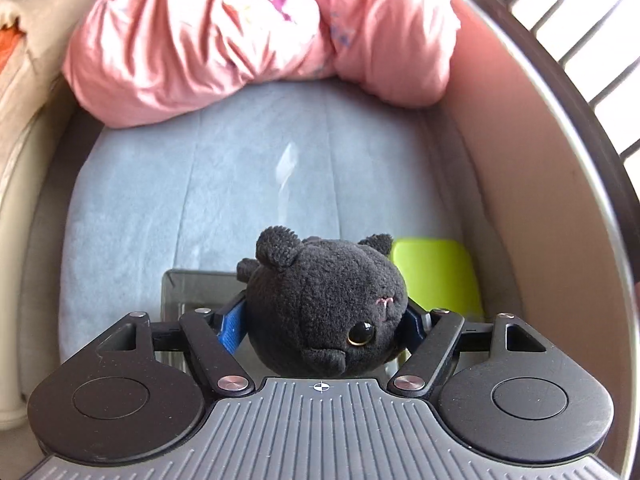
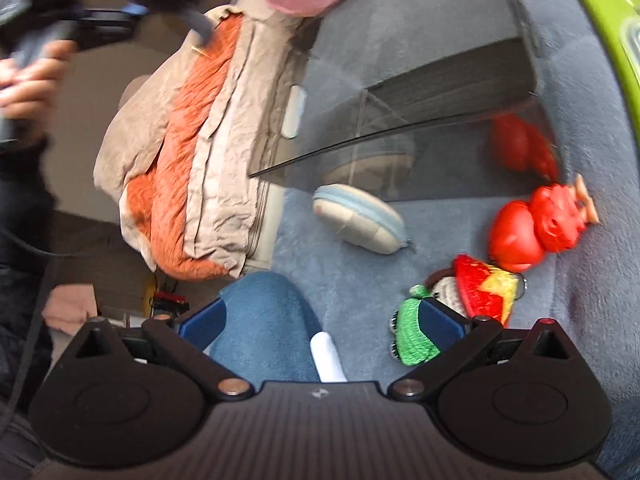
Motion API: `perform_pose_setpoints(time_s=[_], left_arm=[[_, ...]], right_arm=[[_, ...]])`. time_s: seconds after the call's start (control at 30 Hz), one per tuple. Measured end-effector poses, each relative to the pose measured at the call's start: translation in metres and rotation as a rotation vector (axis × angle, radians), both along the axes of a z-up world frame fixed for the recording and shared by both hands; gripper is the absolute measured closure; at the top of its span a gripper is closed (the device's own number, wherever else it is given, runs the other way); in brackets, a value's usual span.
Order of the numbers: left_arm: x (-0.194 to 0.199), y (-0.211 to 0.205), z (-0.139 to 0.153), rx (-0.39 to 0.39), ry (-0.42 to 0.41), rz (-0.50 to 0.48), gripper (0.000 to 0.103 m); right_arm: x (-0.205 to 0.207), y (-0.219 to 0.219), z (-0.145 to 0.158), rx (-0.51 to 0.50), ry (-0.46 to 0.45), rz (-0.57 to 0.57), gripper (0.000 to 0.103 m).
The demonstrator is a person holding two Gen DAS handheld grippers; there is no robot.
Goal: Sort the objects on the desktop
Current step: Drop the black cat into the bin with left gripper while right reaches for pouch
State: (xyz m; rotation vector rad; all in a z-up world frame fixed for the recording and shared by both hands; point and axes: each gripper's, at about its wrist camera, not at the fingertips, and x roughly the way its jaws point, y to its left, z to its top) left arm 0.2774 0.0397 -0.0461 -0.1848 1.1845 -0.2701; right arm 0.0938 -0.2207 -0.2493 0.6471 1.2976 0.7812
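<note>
In the right wrist view, the round grey zip pouch (image 2: 360, 220) lies on the blue fleece blanket (image 2: 352, 280), just near of the smoky clear plastic box (image 2: 440, 80), with the red rubber toy (image 2: 536, 228) to its right and the crocheted doll (image 2: 472, 292) nearer.

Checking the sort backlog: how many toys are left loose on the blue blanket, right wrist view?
3: a red figure far right, a knitted doll below it, and a green crocheted toy by the right gripper's fingers. Others may be hidden.

We see the black plush cat (image 1: 320, 304) between the left jaws hiding both fingertips and part of the clear box (image 1: 188, 292) beyond them. Right of the right jaws, the red toy (image 2: 536, 228) blurs.
</note>
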Motion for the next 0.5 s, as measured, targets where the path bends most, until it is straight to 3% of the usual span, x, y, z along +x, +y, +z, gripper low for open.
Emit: perform_pose_setpoints(time_s=[0.07, 0.17, 0.3, 0.4, 0.5], left_arm=[[0.002, -0.009, -0.039, 0.065, 0.104, -0.001, 0.025], [0.002, -0.008, -0.106, 0.090, 0.271, 0.033, 0.025], [0.000, 0.006, -0.178, 0.177, 0.400, 0.089, 0.025], [0.000, 0.008, -0.196, 0.251, 0.438, 0.094, 0.020], [0.001, -0.001, -0.198, 0.302, 0.446, 0.067, 0.015]], right_arm=[[0.001, -0.001, -0.009, 0.020, 0.005, 0.007, 0.000], [-0.001, -0.003, -0.025, 0.072, 0.022, 0.035, 0.000], [-0.003, -0.006, -0.033, 0.095, 0.038, 0.055, 0.000], [0.000, -0.009, -0.038, 0.158, 0.057, 0.057, 0.000], [0.004, -0.010, -0.045, 0.146, 0.098, 0.044, 0.000]])
